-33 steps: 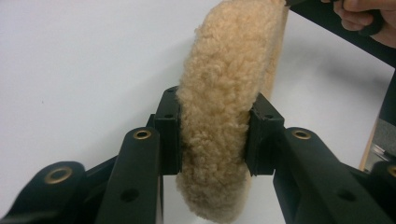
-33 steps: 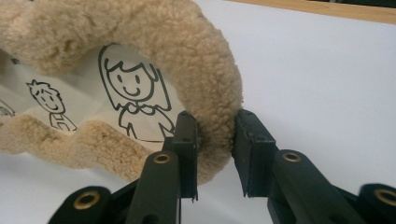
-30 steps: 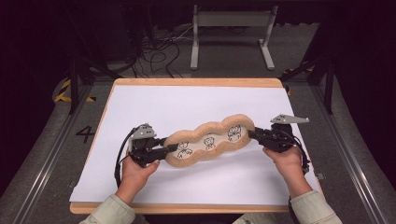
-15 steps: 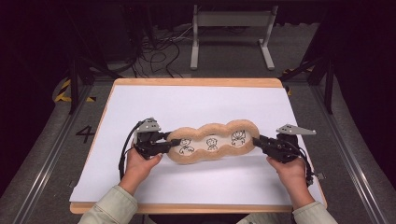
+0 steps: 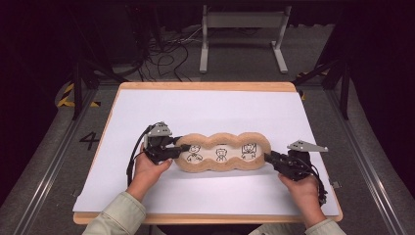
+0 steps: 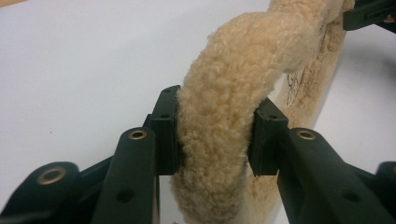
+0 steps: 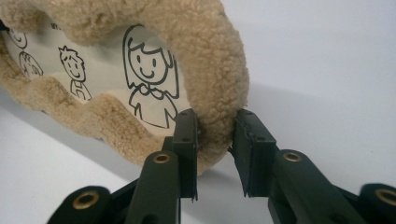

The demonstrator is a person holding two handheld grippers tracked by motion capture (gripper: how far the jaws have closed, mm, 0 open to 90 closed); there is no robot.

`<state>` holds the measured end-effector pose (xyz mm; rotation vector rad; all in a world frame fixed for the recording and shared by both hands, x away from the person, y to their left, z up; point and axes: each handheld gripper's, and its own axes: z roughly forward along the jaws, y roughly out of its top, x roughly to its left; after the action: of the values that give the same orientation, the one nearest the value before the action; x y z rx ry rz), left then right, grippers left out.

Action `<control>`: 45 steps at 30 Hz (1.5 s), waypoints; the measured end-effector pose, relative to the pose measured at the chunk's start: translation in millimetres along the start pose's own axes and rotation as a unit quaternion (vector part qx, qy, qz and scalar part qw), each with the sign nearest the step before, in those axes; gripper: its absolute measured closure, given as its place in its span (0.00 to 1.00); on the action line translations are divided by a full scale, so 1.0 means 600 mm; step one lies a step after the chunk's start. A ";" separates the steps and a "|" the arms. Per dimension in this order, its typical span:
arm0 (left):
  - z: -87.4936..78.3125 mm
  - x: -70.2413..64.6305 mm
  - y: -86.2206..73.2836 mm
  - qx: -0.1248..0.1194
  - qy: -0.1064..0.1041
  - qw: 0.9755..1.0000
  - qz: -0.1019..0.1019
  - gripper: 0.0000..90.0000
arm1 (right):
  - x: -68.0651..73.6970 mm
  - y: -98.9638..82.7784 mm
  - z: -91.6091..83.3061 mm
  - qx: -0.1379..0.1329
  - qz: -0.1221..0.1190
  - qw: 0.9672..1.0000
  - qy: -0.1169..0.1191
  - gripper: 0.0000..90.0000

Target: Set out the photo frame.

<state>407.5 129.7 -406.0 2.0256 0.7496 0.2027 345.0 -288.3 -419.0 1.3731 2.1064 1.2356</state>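
White counter (image 5: 205, 112): fleece cushion (image 5: 222, 152) lies near centre, drawn figures facing up. Left gripper (image 5: 172, 148) clamps its left rim; right gripper (image 5: 270, 159) clamps its right rim.

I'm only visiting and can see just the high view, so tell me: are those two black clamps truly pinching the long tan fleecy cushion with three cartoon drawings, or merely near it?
Observer: The left gripper pinches it; in the left gripper view its pads press both sides of the fleecy rim of the long tan fleecy cushion.
Operator: And the other clamp?
Observer: In the right gripper view the right gripper holds the rim at the opposite end, one pad inside the rim, one outside.
Operator: Which drawing is nearest that clamp?
Observer: A smiling long-haired figure, just above the inner pad.
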 end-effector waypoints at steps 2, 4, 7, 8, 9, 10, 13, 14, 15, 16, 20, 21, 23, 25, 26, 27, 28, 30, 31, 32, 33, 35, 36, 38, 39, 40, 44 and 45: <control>0.000 0.001 0.000 0.000 -0.001 1.000 0.002 0.68 | 0.002 -0.003 -0.002 0.000 -0.003 1.000 0.000 0.80; 0.000 0.000 -0.001 0.001 0.002 1.000 0.006 0.68 | 0.005 -0.005 -0.004 0.004 -0.004 1.000 0.000 0.80; 0.000 -0.001 -0.001 0.005 0.002 1.000 0.013 0.68 | 0.008 -0.009 -0.007 0.007 -0.009 1.000 0.001 0.80; 0.000 -0.002 -0.002 0.006 0.003 1.000 0.013 0.67 | 0.008 -0.010 -0.008 0.007 -0.013 1.000 0.003 0.80; -0.001 -0.002 -0.002 0.010 0.003 1.000 0.018 0.67 | 0.008 -0.011 -0.009 0.008 -0.014 1.000 0.004 0.80; -0.002 -0.004 -0.003 0.011 0.001 1.000 0.016 0.67 | 0.008 -0.012 -0.010 0.009 -0.013 1.000 0.006 0.80; -0.004 -0.008 -0.006 0.017 -0.001 1.000 0.022 0.67 | 0.007 -0.012 -0.011 0.014 -0.012 1.000 0.011 0.79; -0.004 -0.008 -0.006 0.017 -0.001 1.000 0.022 0.66 | 0.007 -0.012 -0.011 0.014 -0.012 1.000 0.011 0.79; -0.006 -0.009 -0.008 0.018 -0.004 1.000 0.021 0.66 | 0.006 -0.013 -0.011 0.016 -0.012 1.000 0.013 0.78; -0.008 -0.010 -0.010 0.017 -0.006 1.000 0.018 0.65 | 0.006 -0.014 -0.012 0.016 -0.014 1.000 0.017 0.75; -0.024 -0.017 -0.015 0.015 -0.001 1.000 0.015 0.61 | 0.005 -0.014 -0.022 0.013 -0.027 0.999 0.021 0.65; -0.024 -0.017 -0.015 0.015 -0.001 1.000 0.015 0.60 | 0.004 -0.013 -0.024 0.009 -0.027 0.999 0.022 0.63; -0.035 -0.020 -0.019 0.005 0.005 1.000 0.007 0.58 | 0.001 -0.011 -0.028 0.007 -0.027 0.999 0.023 0.62; -0.047 -0.020 -0.023 -0.003 0.016 1.000 0.000 0.55 | -0.002 -0.007 -0.032 0.006 -0.032 0.999 0.021 0.60; -0.055 -0.020 -0.026 -0.009 0.025 1.000 -0.007 0.53 | -0.004 -0.005 -0.033 0.003 -0.036 0.999 0.020 0.59; -0.061 -0.020 -0.028 -0.013 0.029 0.999 -0.011 0.49 | -0.007 0.000 -0.036 -0.001 -0.039 0.999 0.021 0.57; -0.068 -0.019 -0.030 -0.017 0.034 0.999 -0.015 0.49 | -0.007 0.000 -0.036 -0.001 -0.039 0.999 0.021 0.57; -0.083 -0.020 -0.037 -0.026 0.042 0.998 -0.025 0.47 | -0.008 0.007 -0.040 -0.005 -0.051 0.998 0.019 0.56; -0.090 -0.020 -0.041 -0.030 0.047 0.998 -0.027 0.46 | -0.009 0.010 -0.042 -0.009 -0.058 0.998 0.017 0.55; -0.102 -0.021 -0.048 -0.032 0.058 0.997 -0.027 0.43 | -0.013 0.020 -0.046 -0.014 -0.068 0.997 0.020 0.55; -0.102 -0.021 -0.048 -0.032 0.058 0.997 -0.027 0.43 | -0.013 0.020 -0.046 -0.014 -0.068 0.997 0.020 0.55; -0.116 -0.019 -0.063 -0.033 0.080 0.996 -0.027 0.41 | -0.022 0.035 -0.050 -0.025 -0.075 0.997 0.025 0.55; -0.116 -0.019 -0.063 -0.033 0.080 0.996 -0.027 0.41 | -0.022 0.035 -0.050 -0.025 -0.075 0.997 0.025 0.55; -0.130 -0.011 -0.075 -0.030 0.099 0.994 -0.029 0.41 | -0.035 0.045 -0.055 -0.030 -0.080 0.996 0.031 0.52; -0.130 -0.011 -0.075 -0.030 0.099 0.994 -0.029 0.41 | -0.035 0.045 -0.055 -0.030 -0.080 0.996 0.031 0.52; -0.133 -0.009 -0.078 -0.031 0.103 0.994 -0.029 0.41 | -0.039 0.045 -0.056 -0.030 -0.085 0.995 0.031 0.50; -0.139 0.001 -0.090 -0.031 0.114 0.993 -0.030 0.38 | -0.064 0.038 -0.054 -0.022 -0.094 0.994 0.046 0.38; -0.139 0.003 -0.093 -0.030 0.115 0.992 -0.029 0.38 | -0.064 0.038 -0.054 -0.022 -0.094 0.994 0.046 0.38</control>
<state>350.1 212.1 -406.1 1.9400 0.9346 0.4260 354.4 -333.3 -388.8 1.0892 2.1979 1.2818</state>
